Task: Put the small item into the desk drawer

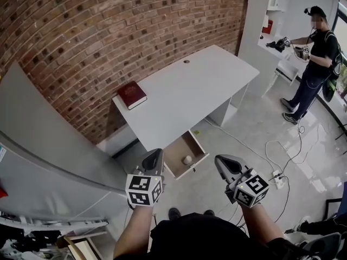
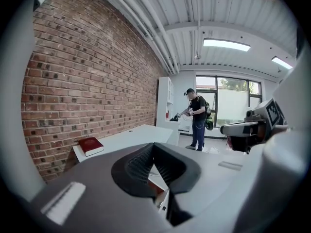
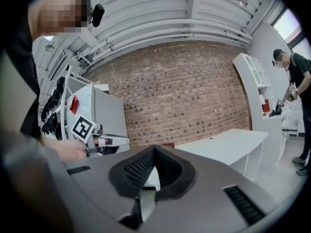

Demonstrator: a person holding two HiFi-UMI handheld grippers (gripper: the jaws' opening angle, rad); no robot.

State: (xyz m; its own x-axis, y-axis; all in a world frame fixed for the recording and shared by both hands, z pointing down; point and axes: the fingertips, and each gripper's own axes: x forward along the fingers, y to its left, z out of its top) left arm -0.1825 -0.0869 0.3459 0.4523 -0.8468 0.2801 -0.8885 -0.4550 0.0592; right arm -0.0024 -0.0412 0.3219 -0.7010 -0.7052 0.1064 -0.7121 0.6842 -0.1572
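A white desk (image 1: 184,91) stands against the brick wall, and its drawer (image 1: 176,164) is pulled out. A small pale round item (image 1: 187,159) lies inside the drawer. My left gripper (image 1: 154,157) hovers just left of the drawer, shut and empty. My right gripper (image 1: 223,163) hangs to the drawer's right, also shut with nothing in it. In the left gripper view the left gripper (image 2: 154,147) has its pads meeting, with the desk (image 2: 136,136) beyond. In the right gripper view the right gripper (image 3: 154,152) is likewise pressed together.
A red book (image 1: 132,94) lies on the desk's left end. Another person (image 1: 314,53) with grippers stands by a white shelf (image 1: 274,10) at the back right. Cables and a power strip (image 1: 278,179) lie on the floor. A grey panel (image 1: 43,145) leans at left.
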